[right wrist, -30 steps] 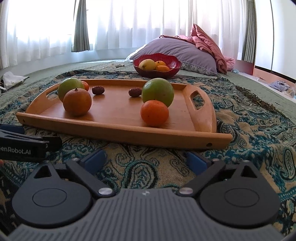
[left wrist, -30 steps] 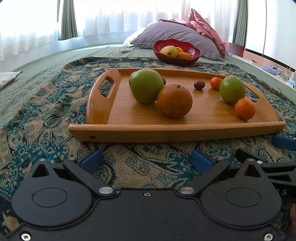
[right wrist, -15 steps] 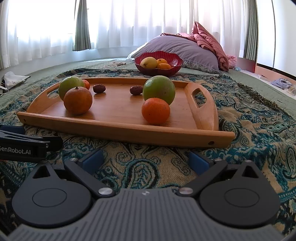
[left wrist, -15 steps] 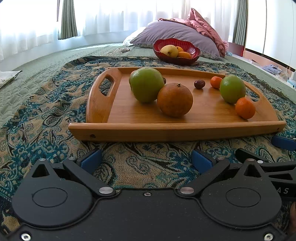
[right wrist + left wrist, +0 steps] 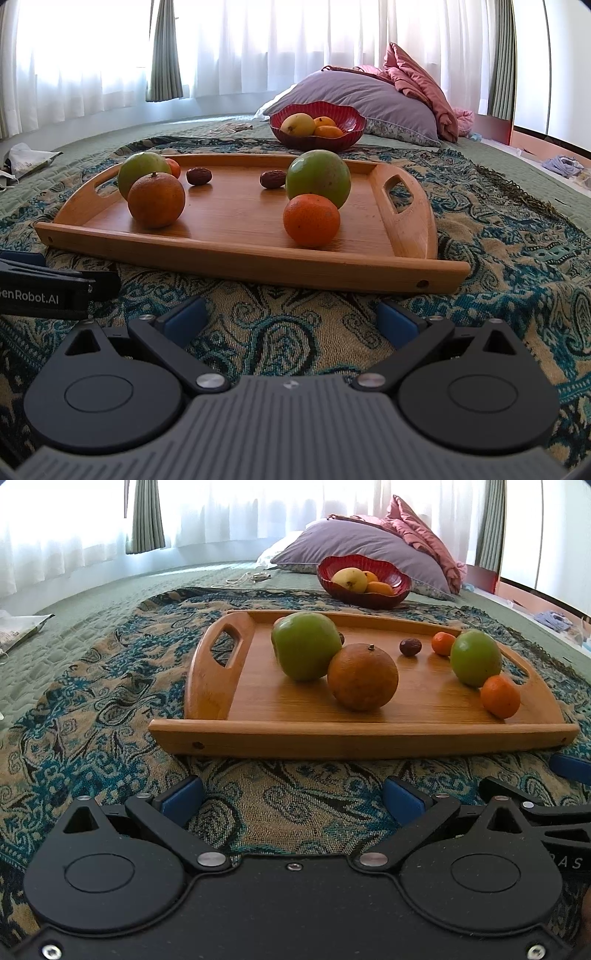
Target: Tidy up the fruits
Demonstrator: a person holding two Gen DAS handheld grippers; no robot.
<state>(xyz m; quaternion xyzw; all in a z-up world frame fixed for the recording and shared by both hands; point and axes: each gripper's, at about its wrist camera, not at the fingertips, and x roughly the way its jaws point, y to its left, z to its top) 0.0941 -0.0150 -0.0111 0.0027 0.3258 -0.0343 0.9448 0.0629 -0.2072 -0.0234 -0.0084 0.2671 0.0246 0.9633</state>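
A wooden tray [image 5: 258, 698] [image 5: 229, 221] lies on a patterned blanket. It holds two green apples [image 5: 304, 646] [image 5: 318, 179], a large brownish orange [image 5: 362, 677] [image 5: 156, 199], small oranges [image 5: 500, 696] [image 5: 311, 220] and two dates [image 5: 199, 176]. A red bowl [image 5: 364, 578] [image 5: 317, 125] with yellow and orange fruit stands behind it. My left gripper [image 5: 293, 799] and right gripper [image 5: 291, 319] are both open and empty, low over the blanket in front of the tray.
A grey pillow [image 5: 362, 96] and pink cloth lie behind the bowl. The right gripper shows at the right edge of the left wrist view [image 5: 535, 805]; the left gripper shows at the left edge of the right wrist view [image 5: 48, 291]. Curtained windows at back.
Both grippers have risen slightly, so the tray sits a little lower in both views. The fruit has not moved.
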